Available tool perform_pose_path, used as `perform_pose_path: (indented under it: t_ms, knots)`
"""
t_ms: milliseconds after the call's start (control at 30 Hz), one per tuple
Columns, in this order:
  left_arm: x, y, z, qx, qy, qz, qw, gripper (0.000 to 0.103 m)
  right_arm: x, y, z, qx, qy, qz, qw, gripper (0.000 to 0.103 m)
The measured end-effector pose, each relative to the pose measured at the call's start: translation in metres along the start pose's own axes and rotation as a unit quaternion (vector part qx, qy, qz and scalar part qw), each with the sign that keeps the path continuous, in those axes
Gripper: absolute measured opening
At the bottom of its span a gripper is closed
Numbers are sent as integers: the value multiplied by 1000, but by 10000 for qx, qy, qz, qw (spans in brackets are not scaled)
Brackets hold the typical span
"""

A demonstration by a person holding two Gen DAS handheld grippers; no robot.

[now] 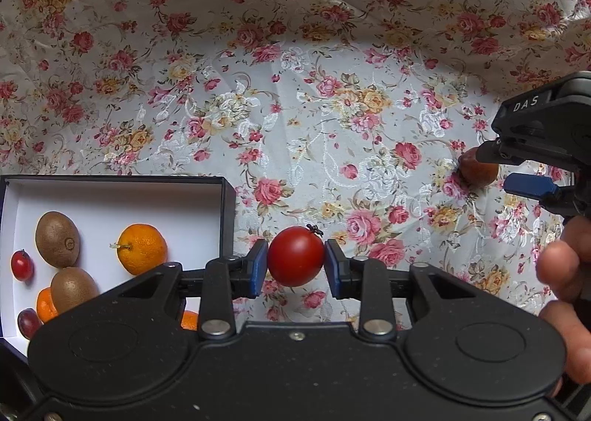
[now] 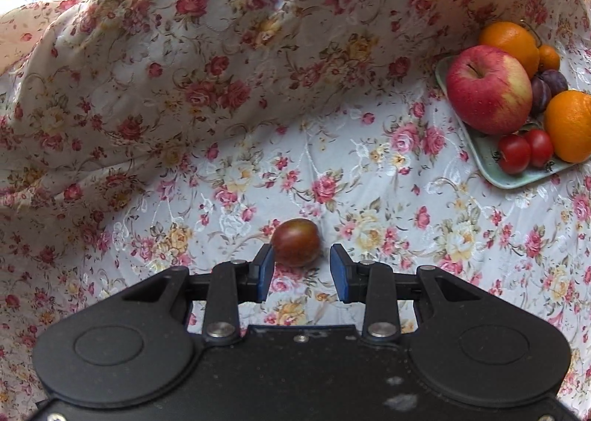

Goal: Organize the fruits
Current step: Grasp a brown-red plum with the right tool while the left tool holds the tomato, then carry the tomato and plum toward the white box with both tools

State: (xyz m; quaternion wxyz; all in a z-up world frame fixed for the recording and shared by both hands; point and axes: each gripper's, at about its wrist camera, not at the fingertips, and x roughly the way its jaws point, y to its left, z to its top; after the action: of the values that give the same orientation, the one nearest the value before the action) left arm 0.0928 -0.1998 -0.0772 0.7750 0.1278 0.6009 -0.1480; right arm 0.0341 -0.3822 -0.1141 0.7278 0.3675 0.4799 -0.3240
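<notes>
My left gripper (image 1: 296,261) is shut on a round red tomato (image 1: 295,255), held above the floral cloth just right of the box (image 1: 110,199). The dark-rimmed box with a white inside holds two kiwis (image 1: 57,238), mandarins (image 1: 142,248) and small red fruits (image 1: 22,265). A brownish-red tomato (image 2: 296,241) lies on the cloth at the tips of my right gripper (image 2: 302,264), which is open; its left pad is close beside the fruit. The left wrist view shows that right gripper (image 1: 493,169) at the right edge, with the brownish-red tomato (image 1: 476,172) between its fingers.
A pale green tray (image 2: 491,166) at the right holds an apple (image 2: 487,88), oranges (image 2: 570,125), plums and two cherry tomatoes (image 2: 513,154). The floral cloth (image 2: 184,88) rises in folds behind. A person's hand (image 1: 565,273) grips the right tool.
</notes>
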Motion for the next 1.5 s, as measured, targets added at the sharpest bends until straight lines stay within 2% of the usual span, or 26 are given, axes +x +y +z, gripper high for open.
perform_pose_path:
  t_ms: [267, 433, 533, 667, 867, 1033, 1200, 1500]
  knots:
    - [-3, 18, -1, -142, -15, -54, 9999, 41, 29, 6, 0, 87, 53, -283, 9995, 36]
    - [-4, 26, -1, -192, -11, -80, 9998, 41, 40, 7, -2, 193, 87, -185, 9996, 36]
    - [-5, 31, -1, -240, -5, -103, 9997, 41, 49, 11, -5, 164, 121, -280, 9994, 36]
    - [-6, 35, -1, -268, -22, -111, 9996, 41, 51, 18, -9, 90, -88, -353, 9993, 38]
    - [-9, 37, -1, -273, -34, -135, 9995, 41, 52, 15, -6, 300, -111, -317, 9990, 39]
    - [-17, 39, 1, -344, -129, -127, 9992, 41, 50, 8, 0, 373, 17, -255, 9990, 37]
    - [-24, 38, 0, -313, -200, -53, 9993, 41, 43, 1, -2, 438, 346, -228, 9982, 37]
    - [-28, 38, -13, -279, -170, 3, 9995, 41, 26, -11, -31, 191, 808, -401, 9957, 36]
